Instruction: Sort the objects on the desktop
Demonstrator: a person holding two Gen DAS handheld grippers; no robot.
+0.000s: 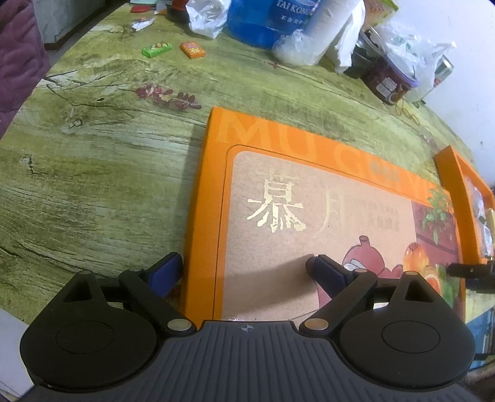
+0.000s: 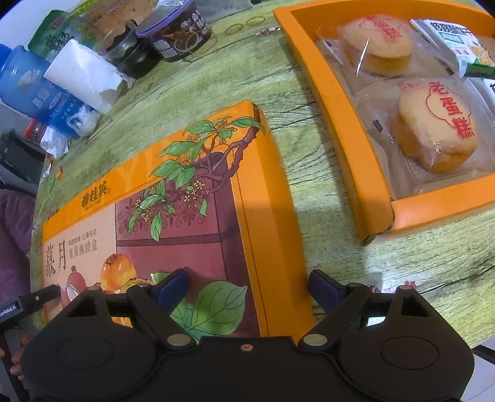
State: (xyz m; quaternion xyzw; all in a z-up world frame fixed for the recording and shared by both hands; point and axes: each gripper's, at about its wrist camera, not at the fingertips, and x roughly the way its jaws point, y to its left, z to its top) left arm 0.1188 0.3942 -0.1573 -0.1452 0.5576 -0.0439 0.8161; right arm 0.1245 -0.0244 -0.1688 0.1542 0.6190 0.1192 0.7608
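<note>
1. Left wrist view: my left claw (image 1: 247, 269) points steeply down at the left end of the orange box lid (image 1: 309, 201), which lies flat on the bench (image 1: 108, 154). The jaws stand apart and straddle the lid's left edge: one blue pad sits just outside the orange rim over the bench, the other over the printed beige panel. Nothing is clamped. The lid's long axis runs away to the right, towards my other hand, whose claw tip shows dark at the far right edge.

2. Also in this view, well apart at the far side of the bench, lie a green packet (image 1: 157, 49) and an orange packet (image 1: 192, 49), still loose. Behind them stand a blue water jug (image 1: 263, 24) and a paper roll (image 1: 334, 27).

3. Right wrist view: my right claw (image 2: 249, 286) is likewise apart, straddling the lid's right edge, one pad over the leaf print and one over the bench just outside the rim. It grips nothing. I judge each hand is set to take its own end, so the lift turns on both closing across the short edges together.

4. The open orange box tray (image 2: 365, 160) sits beyond and to the right, near the lid but apart from it. In it lie two wrapped egg cakes (image 2: 433, 123) and a biscuit packet (image 2: 458, 43).
</note>
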